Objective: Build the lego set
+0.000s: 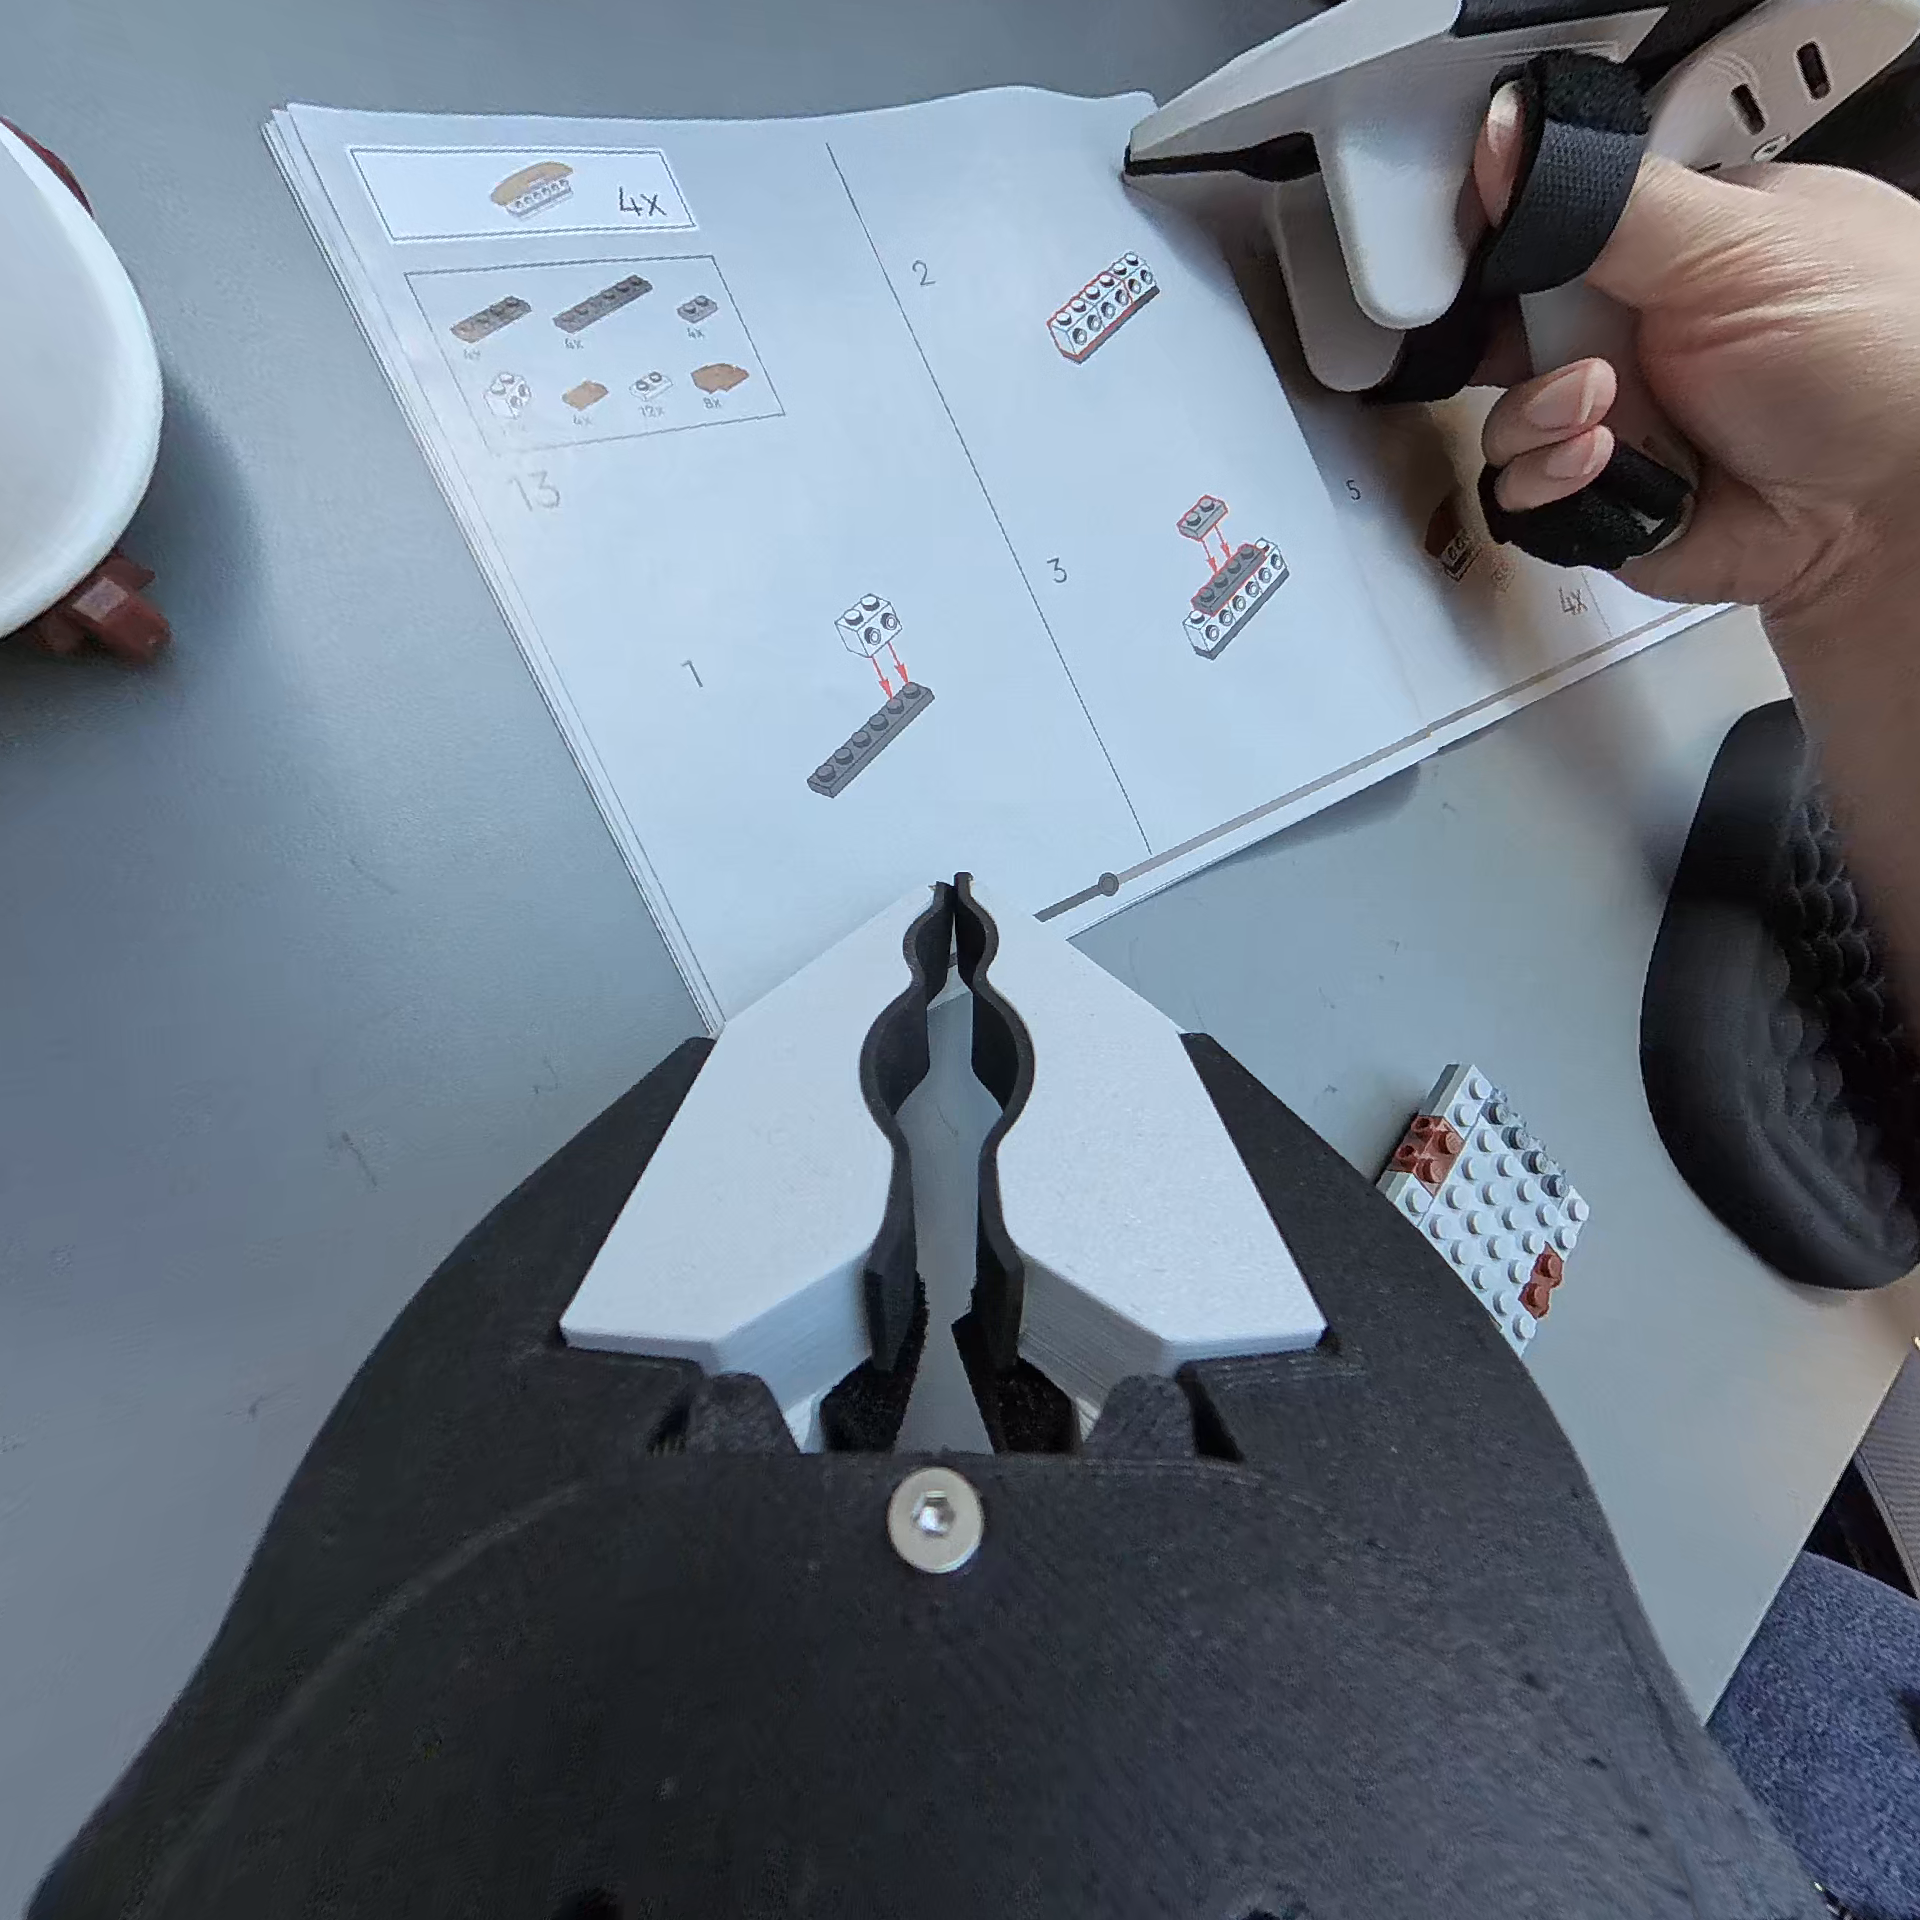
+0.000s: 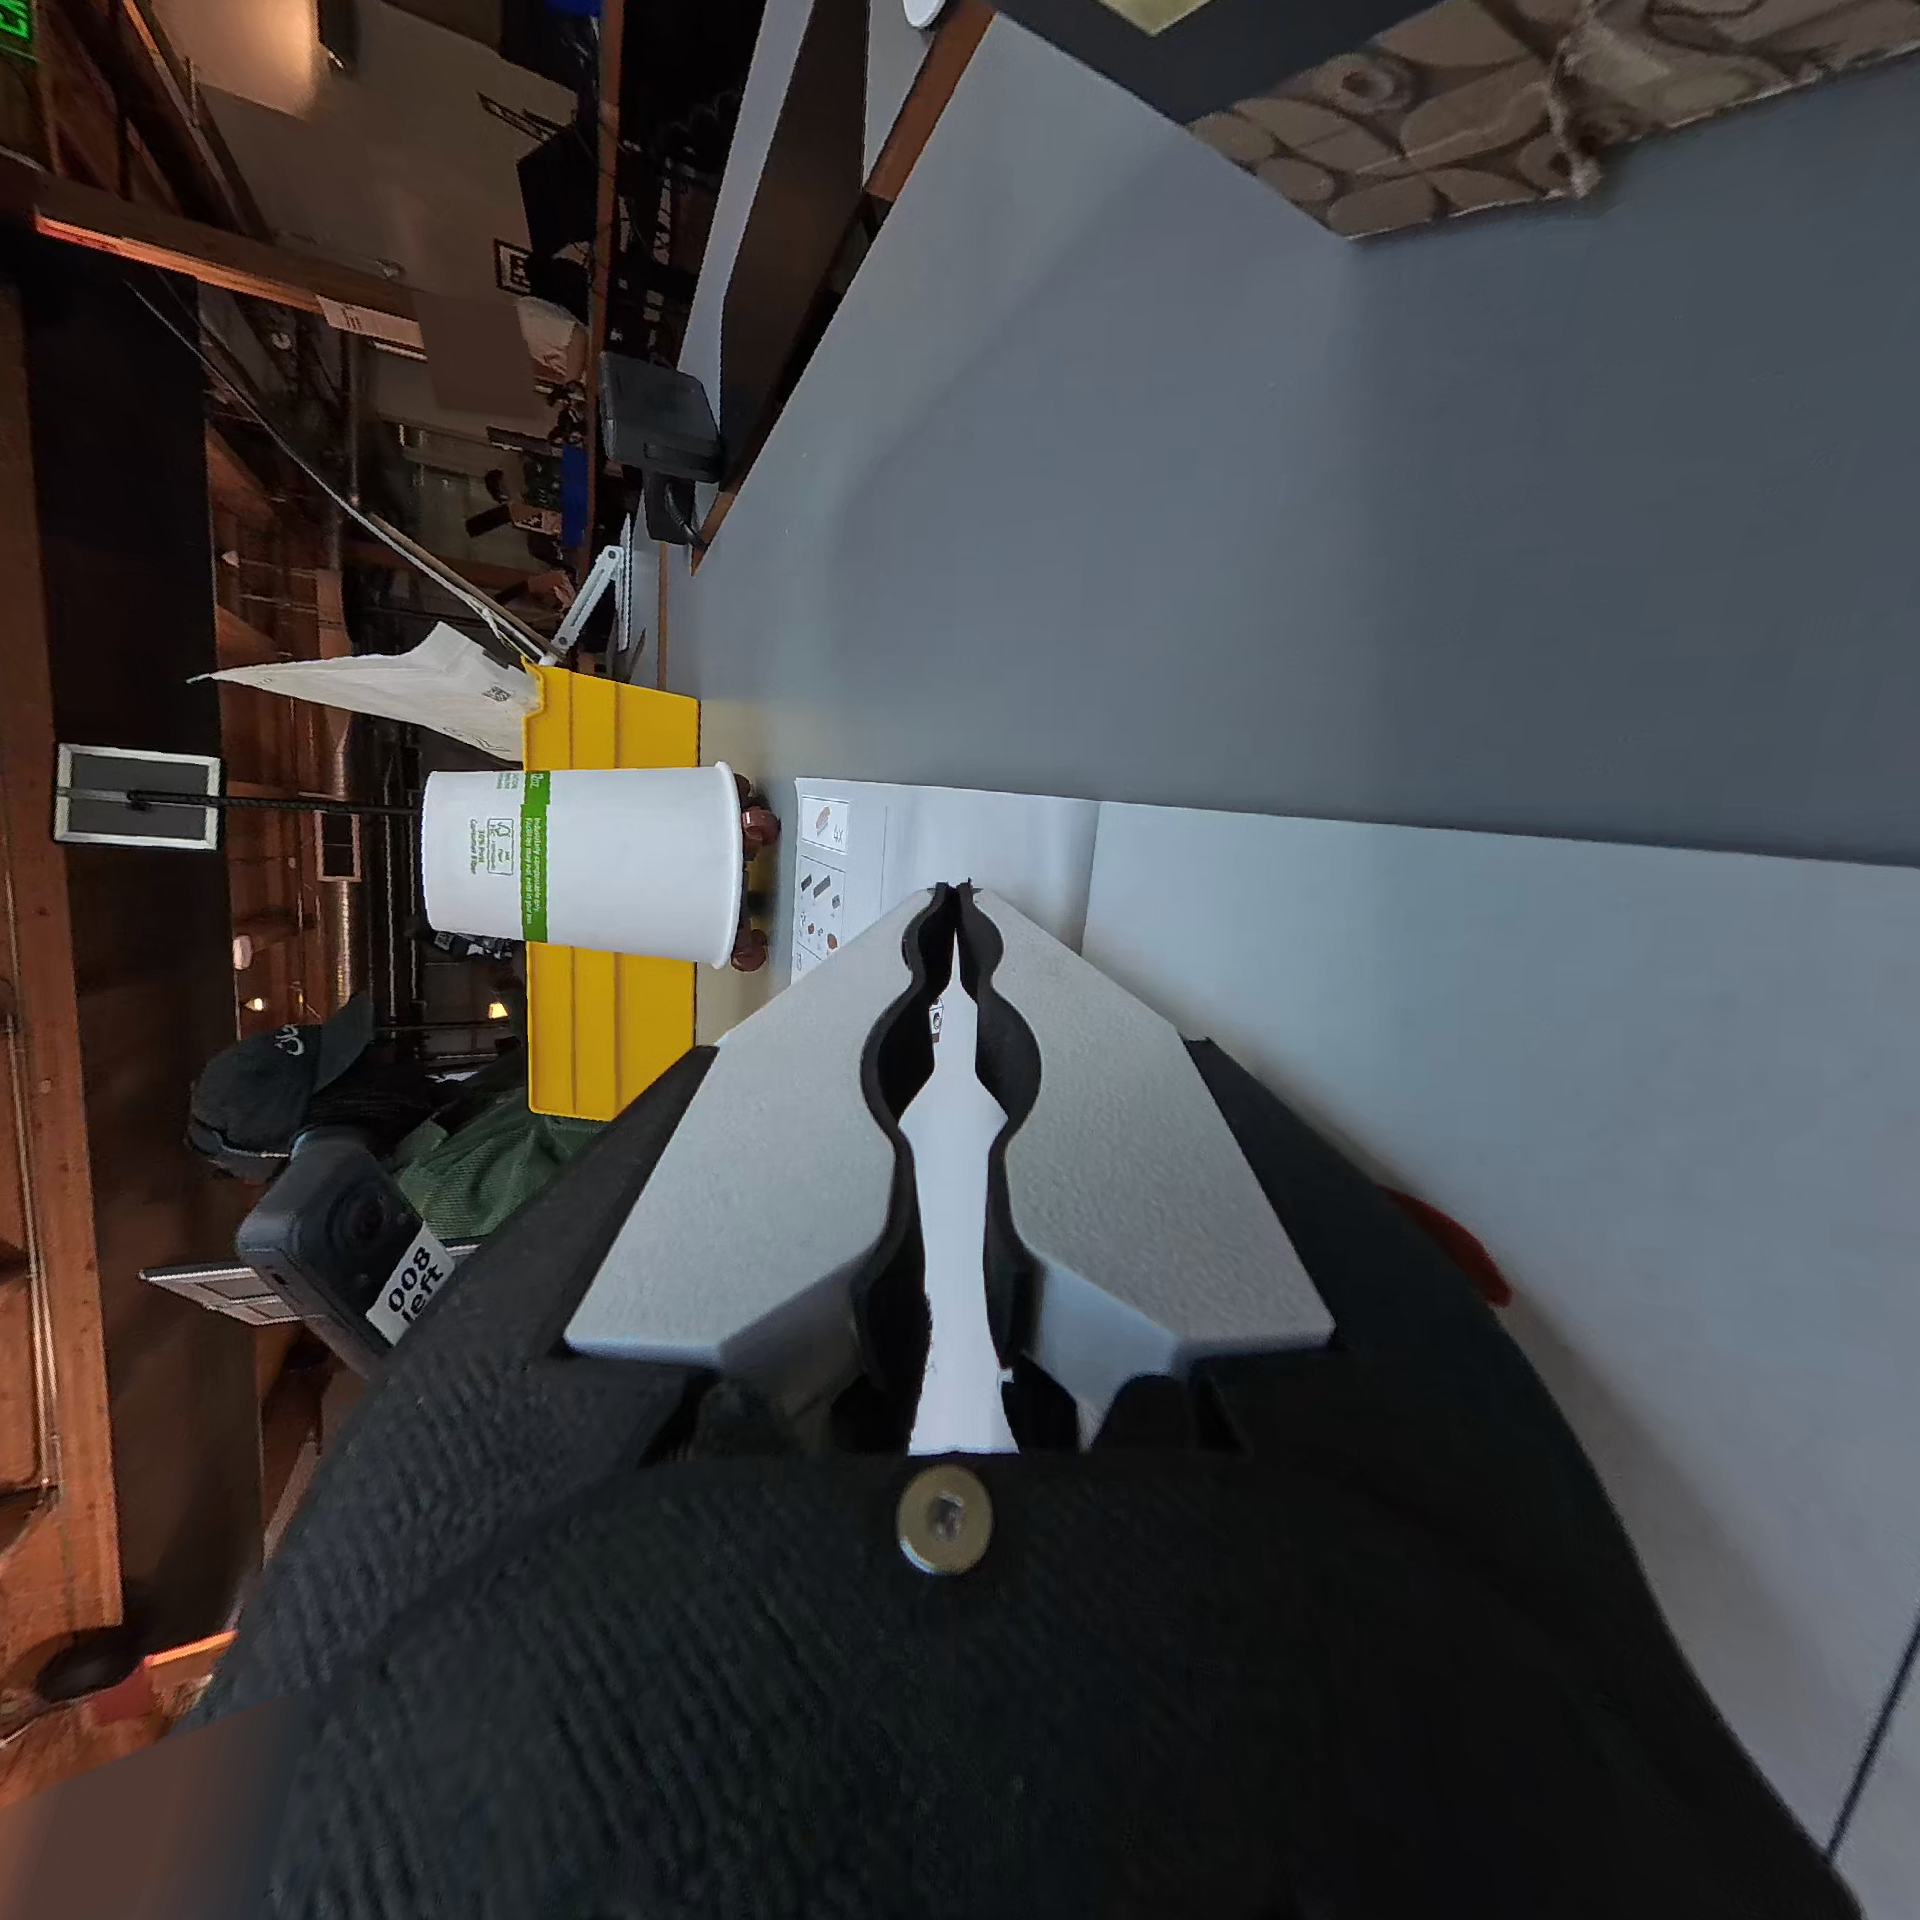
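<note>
Near the desk's [image 1: 312,935] right edge, just beside the drop to the floor, lies the partly built lego plate [image 1: 1488,1205] — a flat grey studded square, studs up, with a small red-brown piece at its far left corner and another at its near right corner; its sides run slantwise to the desk edge, one corner pointing toward the instruction booklet [image 1: 831,520]. That booklet lies open farther in on the desk, its spine running from the far side toward the near right edge, the pages showing drawn building steps. At the desk's left side stands a white paper cup [image 2: 613,864] turned upside down, rim on the desk, with brown lego pieces [image 1: 109,613] showing at its rim; how many sit under it I cannot tell. Behind the cup, in the right wrist view, is a yellow bin [image 2: 613,904] with a white paper bag [image 2: 416,686] at its top; its contents are hidden. The left gripper [image 1: 958,885] hangs over the booklet's near corner, its black tips pressed together with nothing between them — clenched and empty. The right gripper [image 2: 954,889] is rolled on its side above the booklet's right page, its tips likewise closed on nothing; in the left wrist view its white body rests at the booklet's far right corner, held by a hand [image 1: 1745,416] with black straps round the fingers. A black shoe [image 1: 1787,1039] shows beyond the desk's right edge.
</note>
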The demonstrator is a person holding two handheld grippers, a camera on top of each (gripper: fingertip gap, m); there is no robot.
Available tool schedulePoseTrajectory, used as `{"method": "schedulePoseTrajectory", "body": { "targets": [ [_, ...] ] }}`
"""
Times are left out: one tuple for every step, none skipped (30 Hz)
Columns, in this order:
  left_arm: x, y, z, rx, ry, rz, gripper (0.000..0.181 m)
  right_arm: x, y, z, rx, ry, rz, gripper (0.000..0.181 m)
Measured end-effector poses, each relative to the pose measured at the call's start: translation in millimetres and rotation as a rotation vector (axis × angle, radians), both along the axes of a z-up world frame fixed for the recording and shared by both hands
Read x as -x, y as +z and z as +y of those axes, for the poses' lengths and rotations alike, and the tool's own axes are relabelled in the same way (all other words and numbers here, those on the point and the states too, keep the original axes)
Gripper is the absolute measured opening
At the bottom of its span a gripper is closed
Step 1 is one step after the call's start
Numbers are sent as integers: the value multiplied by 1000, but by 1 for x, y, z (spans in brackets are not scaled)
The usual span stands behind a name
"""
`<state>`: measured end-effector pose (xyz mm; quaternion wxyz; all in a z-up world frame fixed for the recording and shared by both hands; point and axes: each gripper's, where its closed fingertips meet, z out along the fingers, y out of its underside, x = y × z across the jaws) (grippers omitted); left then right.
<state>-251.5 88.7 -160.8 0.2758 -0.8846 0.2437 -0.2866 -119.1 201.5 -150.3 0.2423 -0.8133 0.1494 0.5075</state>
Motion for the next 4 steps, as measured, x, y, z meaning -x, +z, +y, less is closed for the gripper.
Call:
{"method": "schedulePoseTrajectory", "body": {
  "targets": [
    [0,0,0,1,1,-3,0,0,-1,-1,1,12,-21,0],
    [0,0,0,3,2,-6,0,1,-2,-2,-1,25,-42,0],
    [0,0,0,5,3,-10,0,2,-1,-4,-3,34,-53,0],
    [0,0,0,6,4,-13,0,3,3,-6,-10,40,-44,0]
  ]
}}
